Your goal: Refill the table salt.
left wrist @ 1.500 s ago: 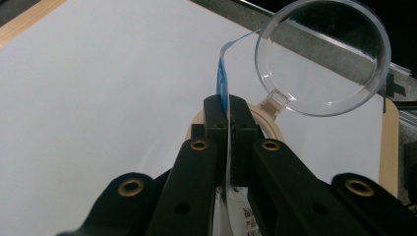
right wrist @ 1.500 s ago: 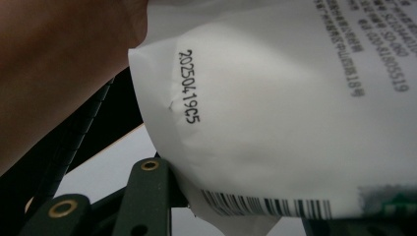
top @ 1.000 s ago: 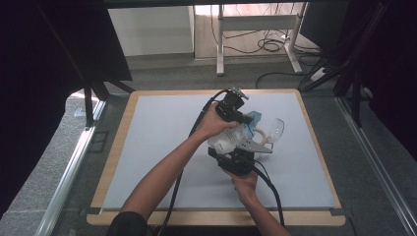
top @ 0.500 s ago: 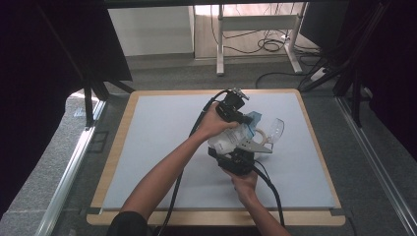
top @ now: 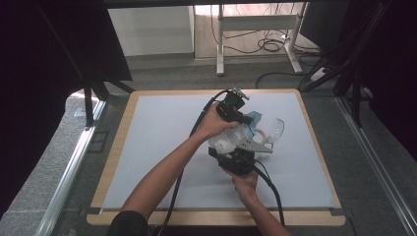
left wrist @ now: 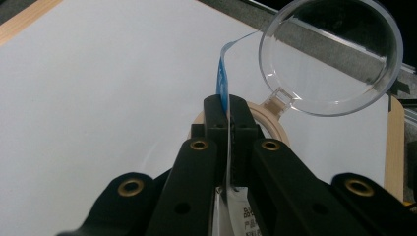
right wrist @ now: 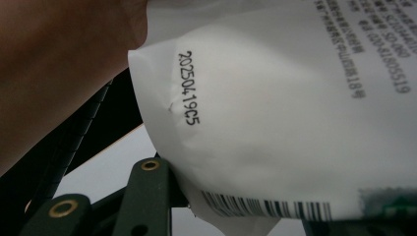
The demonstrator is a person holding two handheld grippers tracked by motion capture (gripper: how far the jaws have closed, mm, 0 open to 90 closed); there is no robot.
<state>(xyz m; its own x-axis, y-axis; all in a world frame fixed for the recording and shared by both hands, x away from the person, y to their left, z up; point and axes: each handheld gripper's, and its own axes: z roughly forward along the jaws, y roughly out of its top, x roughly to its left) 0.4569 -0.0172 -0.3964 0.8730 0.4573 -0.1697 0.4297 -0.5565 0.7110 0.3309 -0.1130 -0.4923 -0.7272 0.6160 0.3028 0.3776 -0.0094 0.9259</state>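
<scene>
Setting: a lab or recording workspace. A wood-edged table (top: 314,147) with a white mat (top: 162,137) stands between black curtains (top: 44,73) on grey carpet (top: 54,162). Loose cables (top: 268,46) lie under a metal-framed desk (top: 255,22) behind it.

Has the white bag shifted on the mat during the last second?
No. The white bag sits at the same spot relative to the table's wooden rim.

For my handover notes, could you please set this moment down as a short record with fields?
surface: white mat on a wooden-edged table
left claw: shut on the bag's blue top edge
right claw: holds the white printed bag from below
lying on the mat: clear round lid beside a tape roll
</scene>
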